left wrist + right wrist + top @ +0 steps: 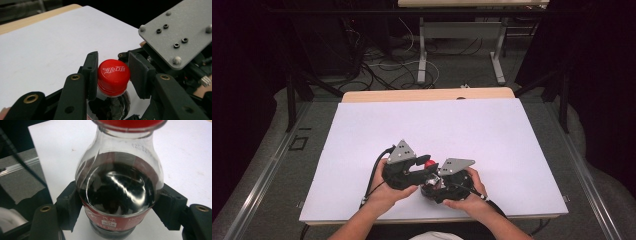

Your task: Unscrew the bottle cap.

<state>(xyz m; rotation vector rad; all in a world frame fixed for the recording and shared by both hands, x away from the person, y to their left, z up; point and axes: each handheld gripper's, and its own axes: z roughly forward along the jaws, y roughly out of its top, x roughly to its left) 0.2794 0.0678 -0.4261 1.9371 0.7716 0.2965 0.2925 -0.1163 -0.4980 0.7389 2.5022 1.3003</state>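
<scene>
The right hand-held gripper [117, 220] clamped the cola bottle [117, 195] near the bench's [437, 130] front edge, while the left hand-held gripper [113, 77] pinched its red cap [113, 75].

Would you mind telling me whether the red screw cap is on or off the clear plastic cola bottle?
On. The red screw cap sits on the neck of the clear plastic cola bottle, between the left gripper's pads.

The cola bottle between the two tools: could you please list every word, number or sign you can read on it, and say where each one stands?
White script logo in Chinese characters, not sure enough to quote: top of the red plastic cap.
"300" with blurred print before it: red label band low on the clear plastic cola bottle.
Faint printed code on the bottle's shoulder: too blurred to read.
</scene>
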